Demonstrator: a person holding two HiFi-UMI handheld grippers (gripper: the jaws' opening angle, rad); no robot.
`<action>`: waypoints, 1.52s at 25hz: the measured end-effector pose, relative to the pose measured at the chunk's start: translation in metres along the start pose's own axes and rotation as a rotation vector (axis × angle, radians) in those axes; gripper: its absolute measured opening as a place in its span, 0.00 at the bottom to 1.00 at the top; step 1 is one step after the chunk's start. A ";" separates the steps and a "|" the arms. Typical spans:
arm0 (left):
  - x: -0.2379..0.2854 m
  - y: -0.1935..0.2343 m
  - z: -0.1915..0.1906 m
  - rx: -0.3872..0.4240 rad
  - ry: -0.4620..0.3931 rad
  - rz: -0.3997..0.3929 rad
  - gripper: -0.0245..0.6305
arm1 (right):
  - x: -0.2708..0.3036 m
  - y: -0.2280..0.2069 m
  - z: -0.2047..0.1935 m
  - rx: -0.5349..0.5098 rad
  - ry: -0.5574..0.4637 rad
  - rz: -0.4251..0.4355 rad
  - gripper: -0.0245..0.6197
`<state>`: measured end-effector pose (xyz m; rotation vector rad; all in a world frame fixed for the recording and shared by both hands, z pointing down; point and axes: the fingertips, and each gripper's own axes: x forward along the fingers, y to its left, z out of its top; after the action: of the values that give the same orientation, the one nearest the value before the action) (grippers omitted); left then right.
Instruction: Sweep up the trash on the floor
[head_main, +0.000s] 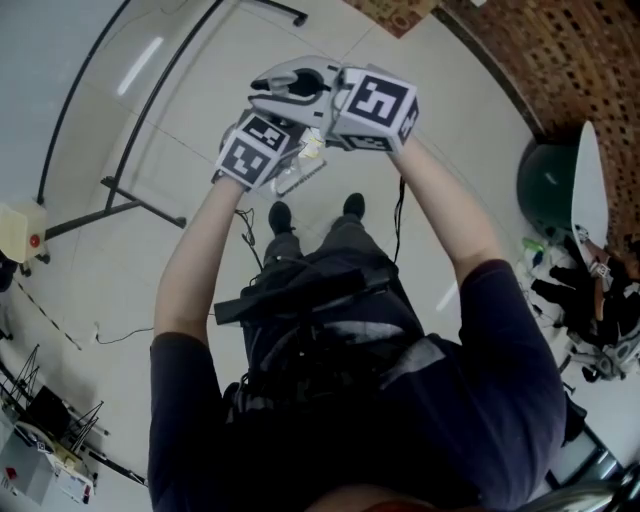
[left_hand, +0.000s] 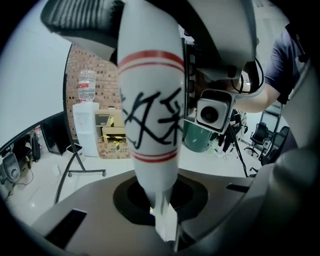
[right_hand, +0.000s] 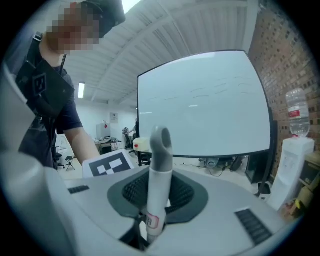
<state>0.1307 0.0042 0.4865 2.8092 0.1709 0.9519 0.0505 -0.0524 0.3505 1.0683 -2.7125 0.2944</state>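
Your left gripper is clamped tight on the thin lower end of a white handle, which has red bands and black brush marks and rises straight up from the jaws, filling the middle of the left gripper view. Your right gripper grips a slimmer white pole low down, by a small red-printed label. The pole stands upright and ends in a grey cap with a hanging hole. From the head view the two grippers sit close together, side by side, out in front of you above your shoes on the pale floor. Farther off are a big white screen, a water dispenser against the brick wall, and a green bin.
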 end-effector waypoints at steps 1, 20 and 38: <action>-0.008 -0.004 0.009 0.011 -0.009 -0.006 0.07 | -0.001 0.005 0.011 -0.009 -0.003 0.001 0.17; -0.121 -0.007 0.112 0.263 -0.153 0.130 0.07 | -0.011 0.052 0.151 -0.293 -0.052 -0.110 0.17; -0.113 0.007 0.126 0.326 -0.045 0.417 0.07 | -0.058 0.045 0.158 -0.334 -0.244 0.012 0.18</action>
<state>0.1192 -0.0361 0.3225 3.2408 -0.3070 1.0161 0.0418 -0.0235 0.1783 1.0470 -2.8370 -0.2988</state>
